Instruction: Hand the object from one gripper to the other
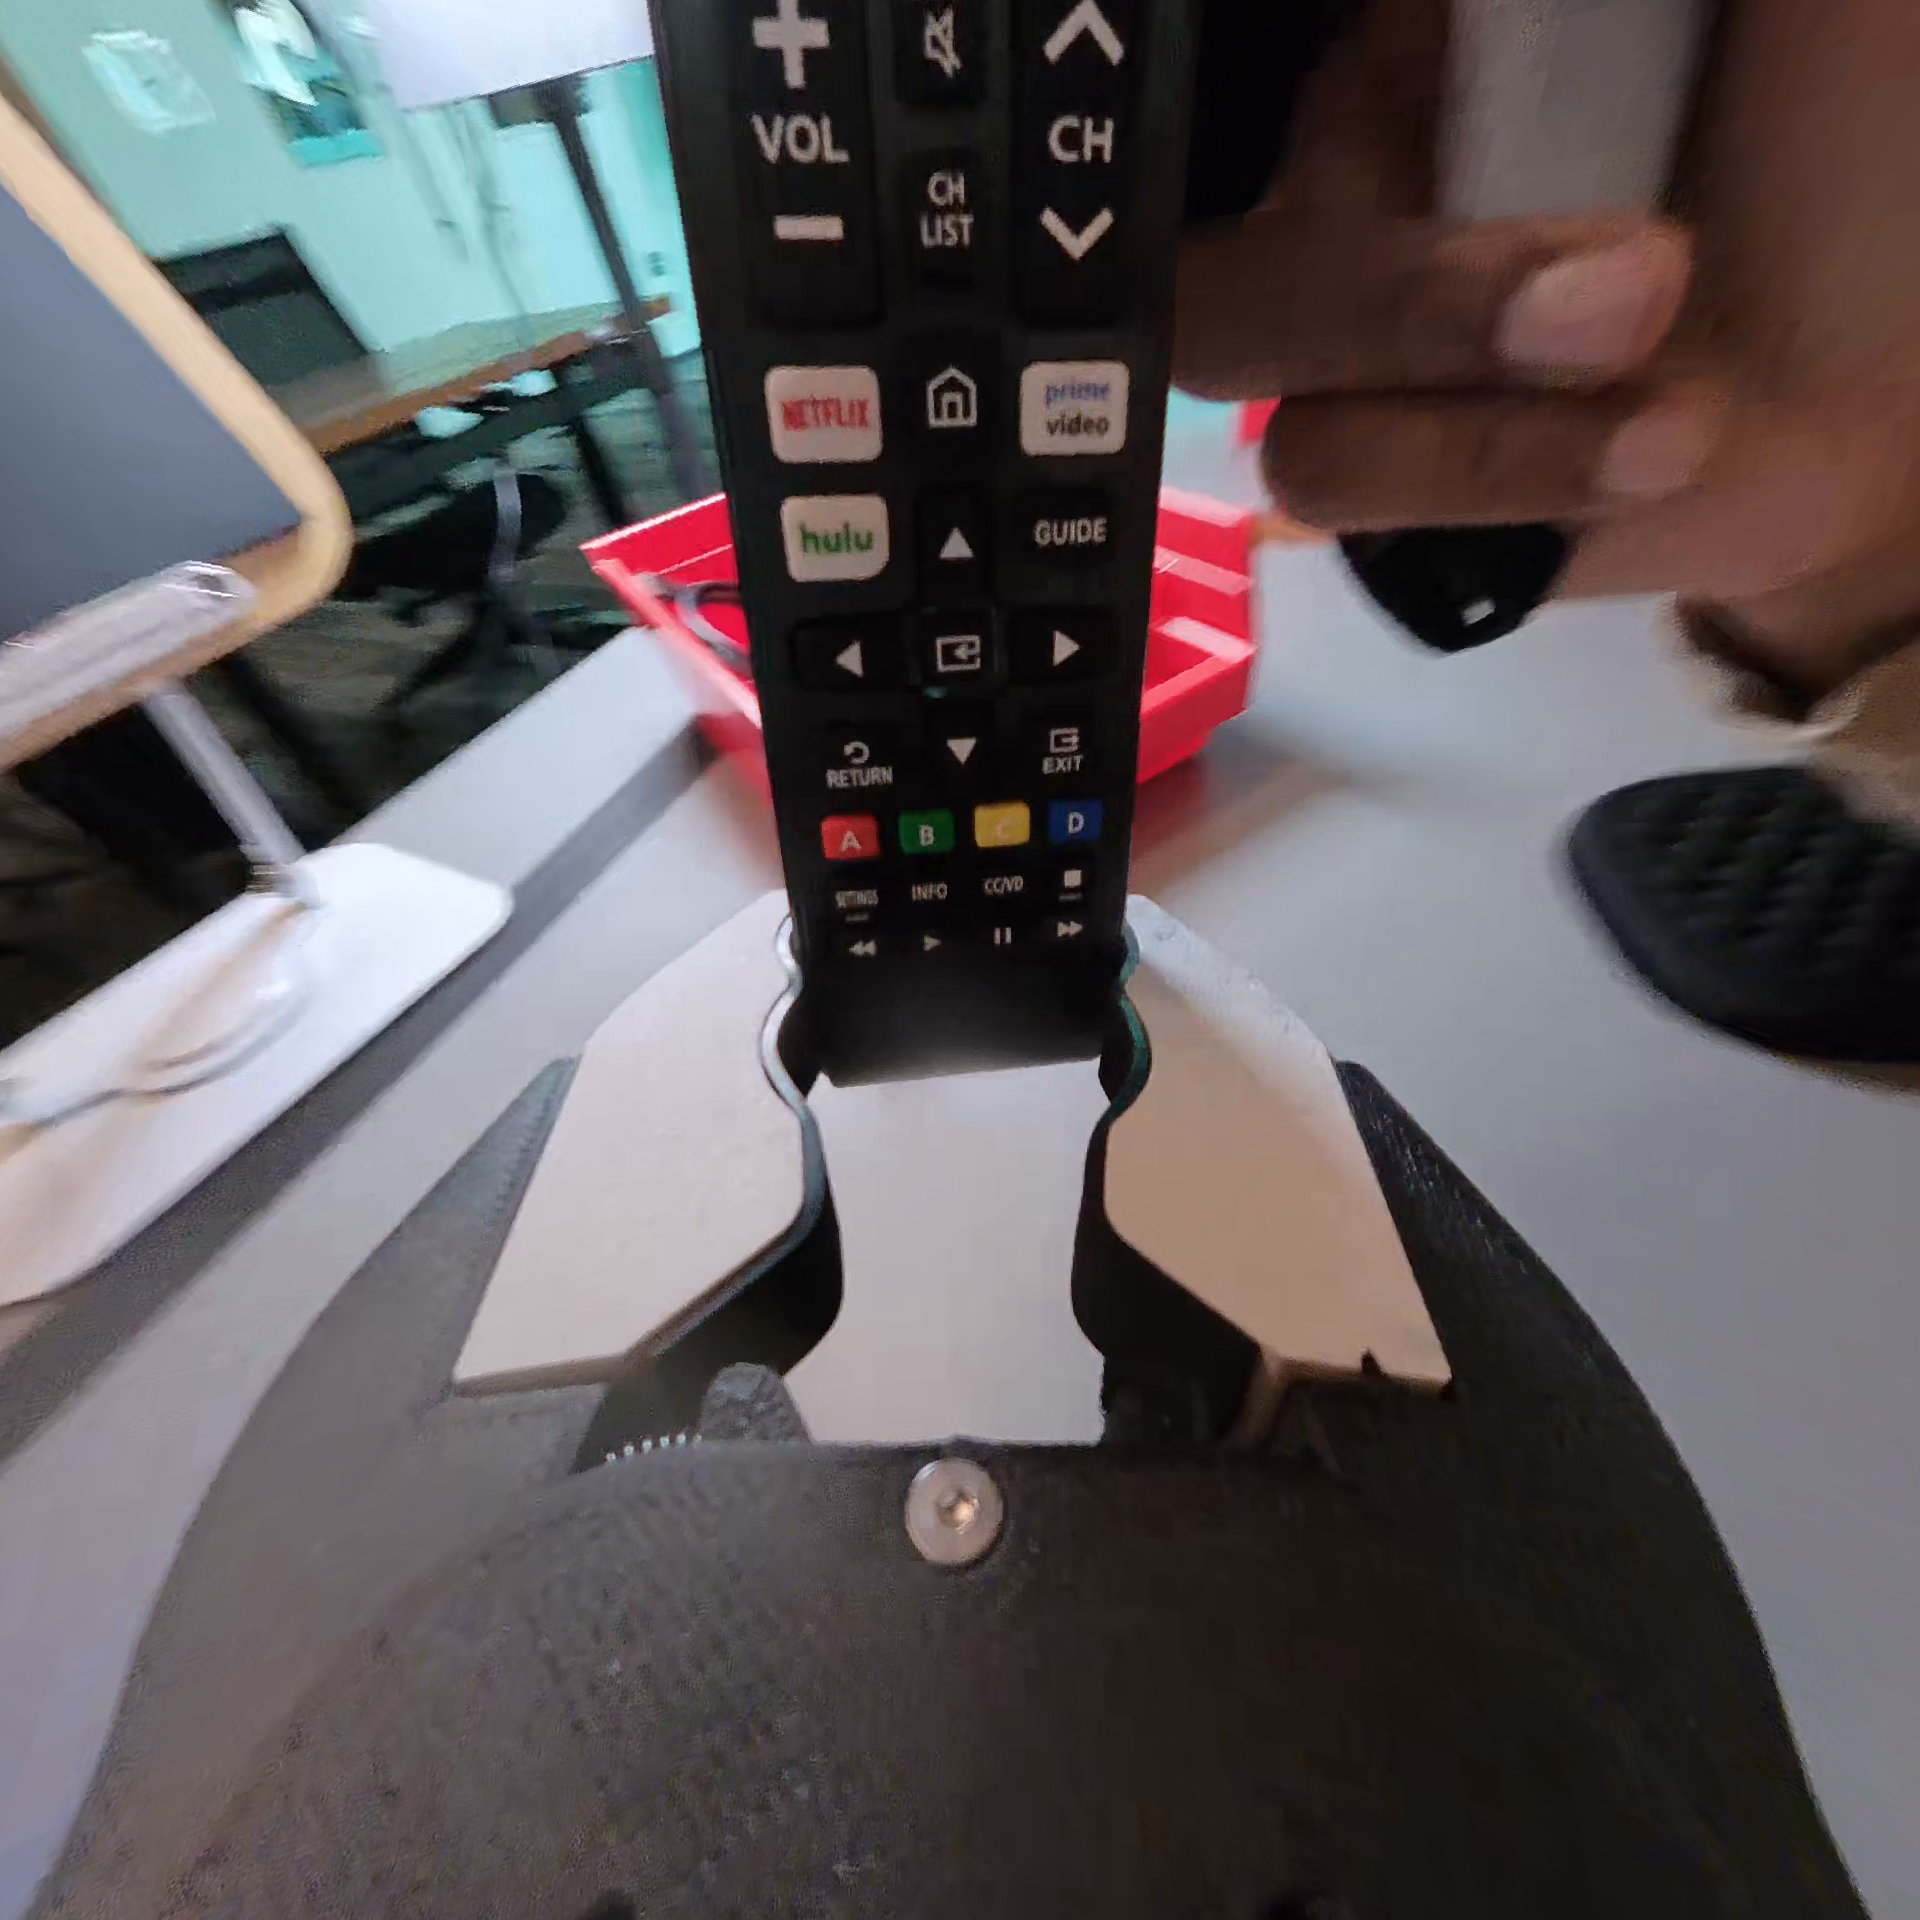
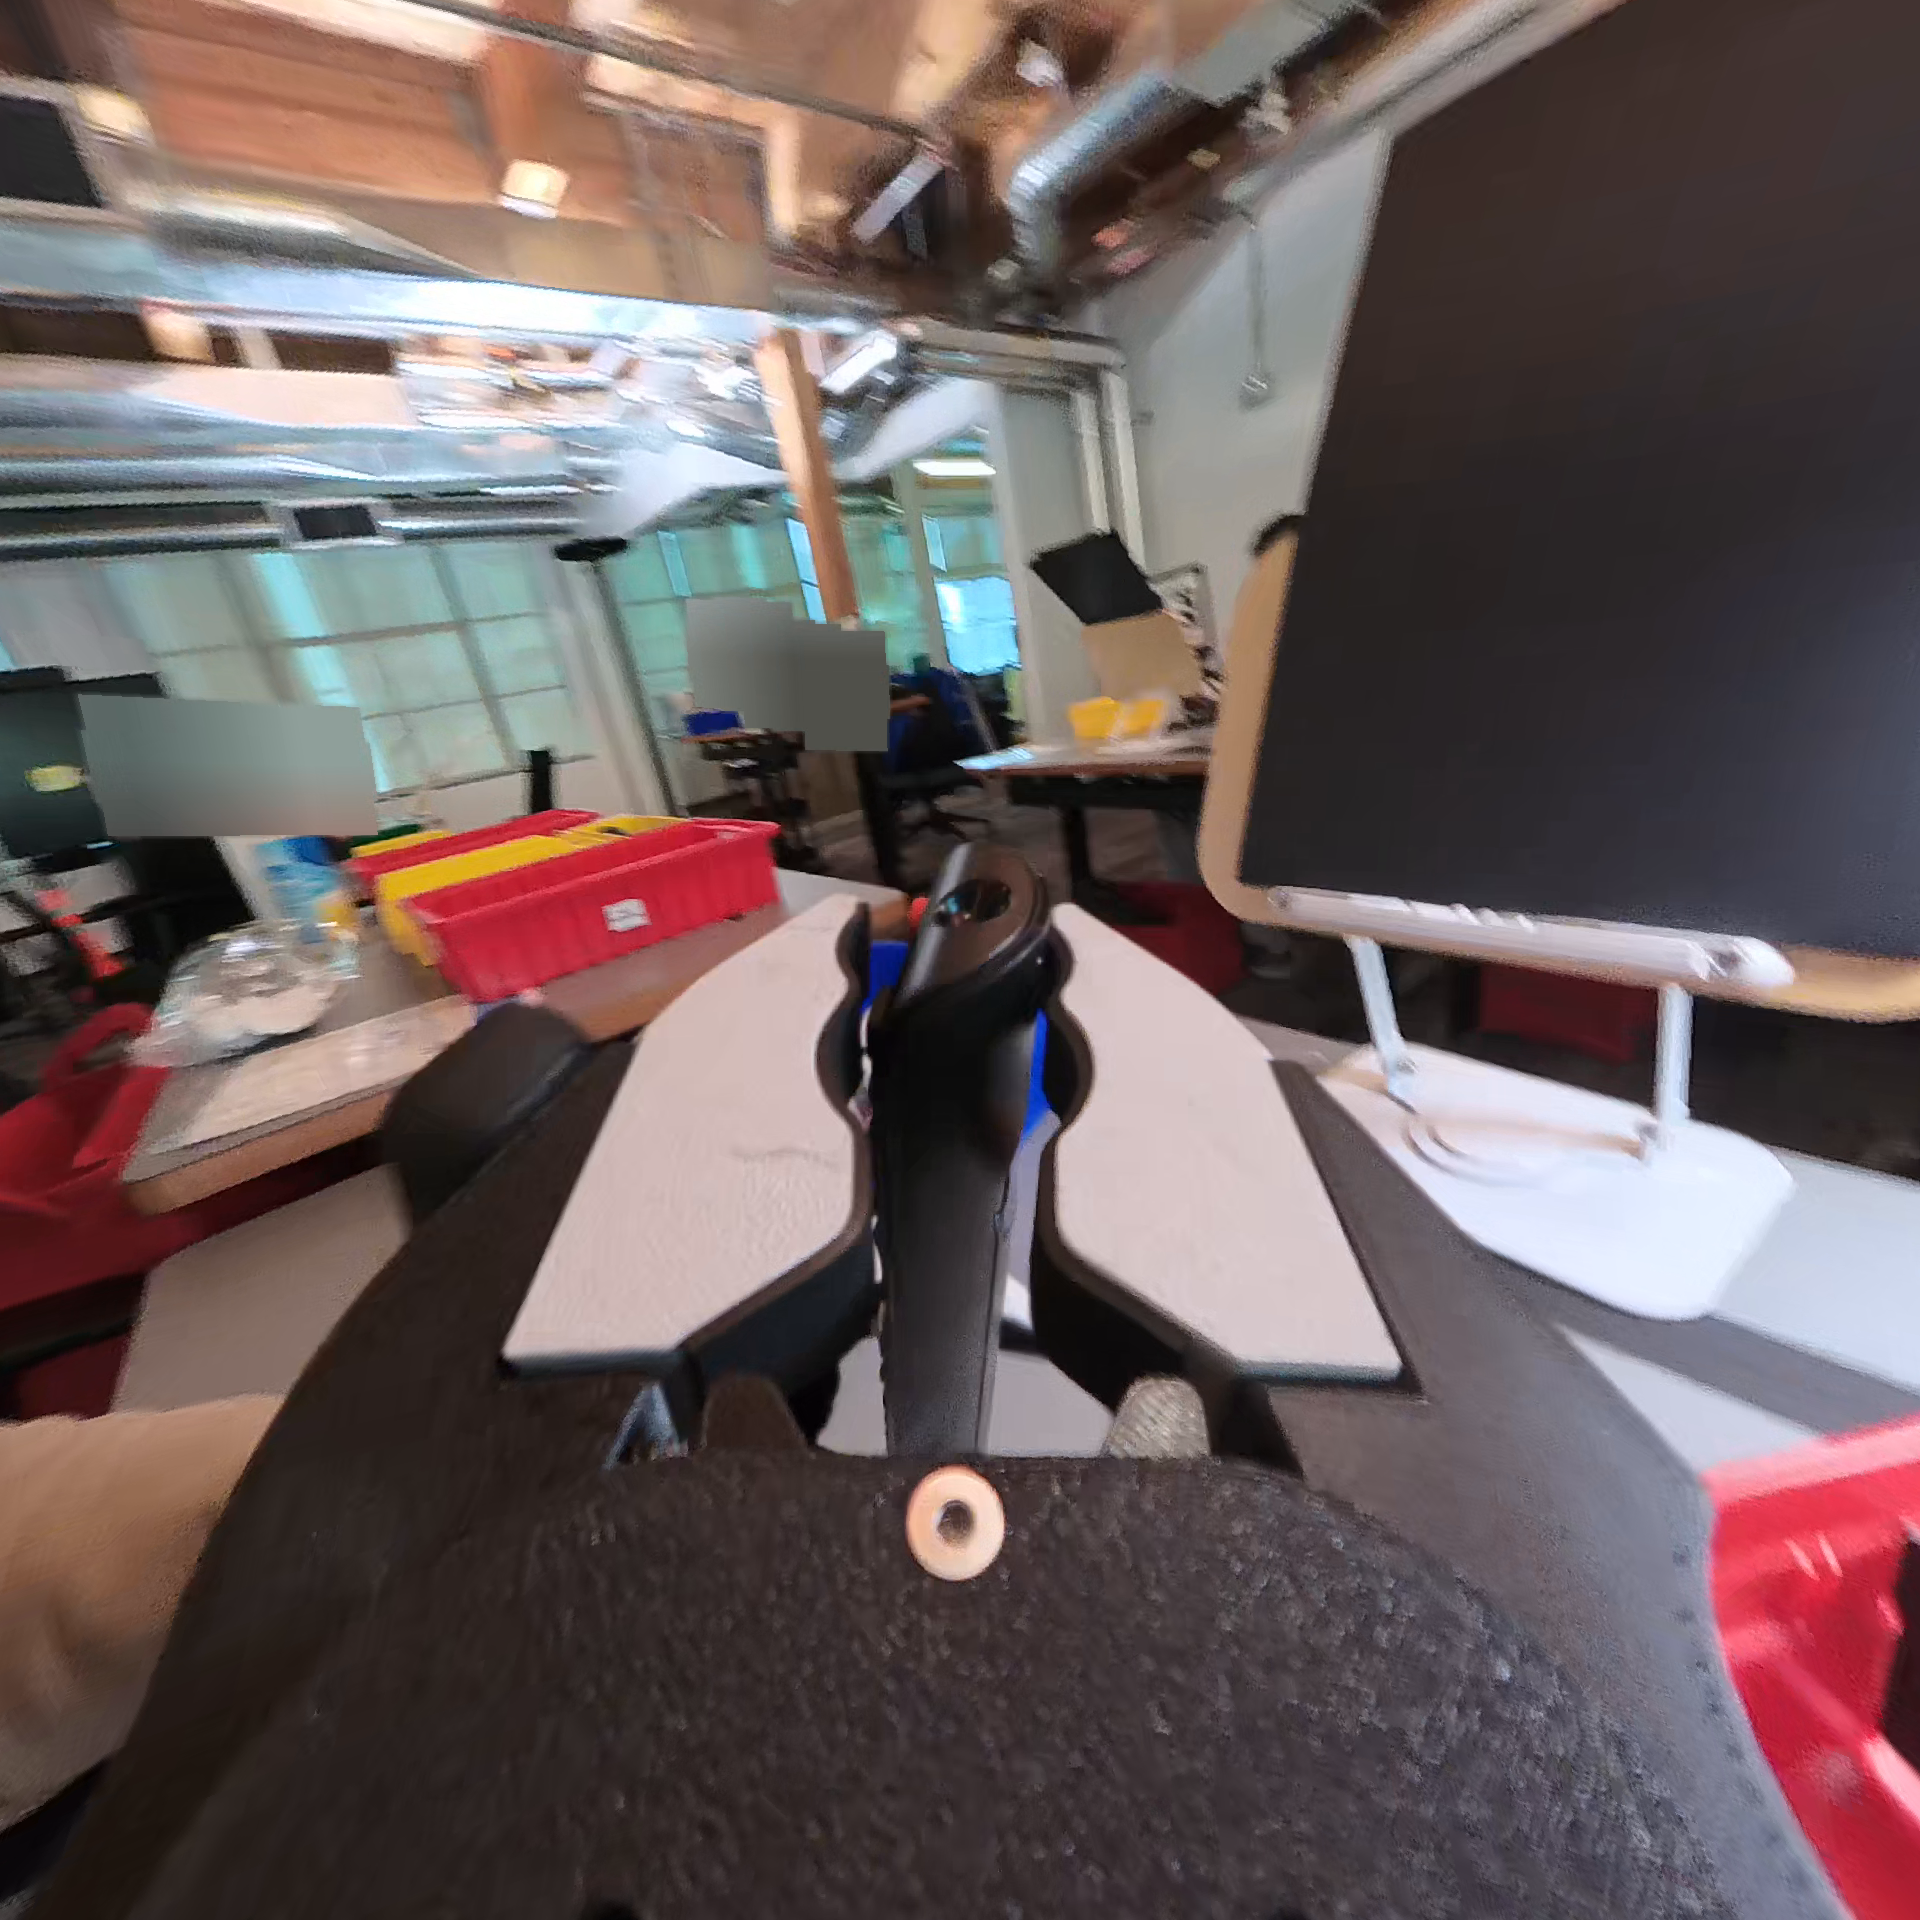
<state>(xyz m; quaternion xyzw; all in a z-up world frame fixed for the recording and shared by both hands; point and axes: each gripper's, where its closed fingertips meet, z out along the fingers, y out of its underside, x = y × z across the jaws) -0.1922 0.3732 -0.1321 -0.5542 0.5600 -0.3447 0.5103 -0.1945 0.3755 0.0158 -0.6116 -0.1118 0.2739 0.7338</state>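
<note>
In the left wrist view, a monitor (image 1: 114, 436) on a white stand (image 1: 260, 1029) sits at nine o'clock on the grey table (image 1: 1455, 1195), and a red bin (image 1: 1195, 665) lies at twelve behind the remote (image 1: 935, 540). The left gripper (image 1: 956, 997) pinches the remote's lower end, its two fingers narrowed onto the side edges just below the coloured buttons. The remote stands along the fingers, button face toward the camera, its upper part running out of frame at twelve. Gripping only the bottom end probably leaves the long body free for the other tool to take. At two o'clock a hand (image 1: 1558, 395) is blurred close beside the remote's upper right edge; a black pad (image 1: 1756, 904) shows at three.

In the right wrist view, red and yellow bins (image 2: 592, 894) sit on another table at ten o'clock. The right gripper (image 2: 956, 997) is closed to a narrow gap around a slim black object (image 2: 951, 1091) seen edge-on, which I judge to be the same remote. Whether the fingers truly press it or merely flank it, I cannot tell. The monitor (image 2: 1610, 468) fills two o'clock. If both tools hold it, the handover appears midway.
</note>
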